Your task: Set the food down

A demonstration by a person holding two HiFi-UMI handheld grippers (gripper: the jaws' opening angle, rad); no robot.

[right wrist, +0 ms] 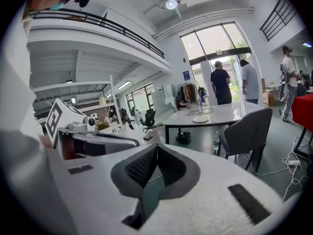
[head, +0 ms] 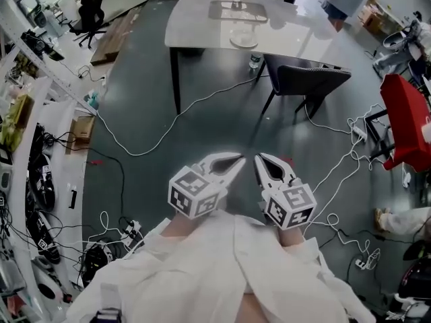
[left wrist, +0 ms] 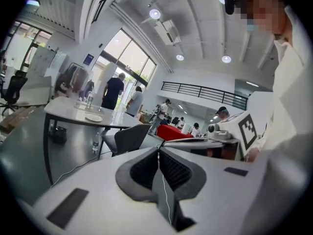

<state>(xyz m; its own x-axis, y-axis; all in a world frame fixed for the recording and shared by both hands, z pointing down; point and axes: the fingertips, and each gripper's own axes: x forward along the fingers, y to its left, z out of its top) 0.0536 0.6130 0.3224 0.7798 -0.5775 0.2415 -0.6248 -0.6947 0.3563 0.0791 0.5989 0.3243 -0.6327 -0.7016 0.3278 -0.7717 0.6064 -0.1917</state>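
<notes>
No food shows in any view. My left gripper (head: 239, 159) and right gripper (head: 258, 157) are held side by side close to my white coat, above the dark floor, pointing toward a white table (head: 202, 25). Both are shut with nothing between the jaws. In the left gripper view the pads of my left gripper (left wrist: 158, 151) meet, and in the right gripper view my right gripper (right wrist: 156, 148) is pressed together too. A small white plate (head: 243, 42) lies on the table, also seen as the plate (left wrist: 93, 117) and the plate (right wrist: 200, 119). The table stands well ahead of both grippers.
A dark chair (head: 306, 79) stands at the table's near right, with a bottle (head: 254, 60) on the floor beside it. White cables (head: 145, 147) trail across the floor. A red chair (head: 404, 120) is at the right, cluttered shelves (head: 30, 173) at the left. People stand beyond the table.
</notes>
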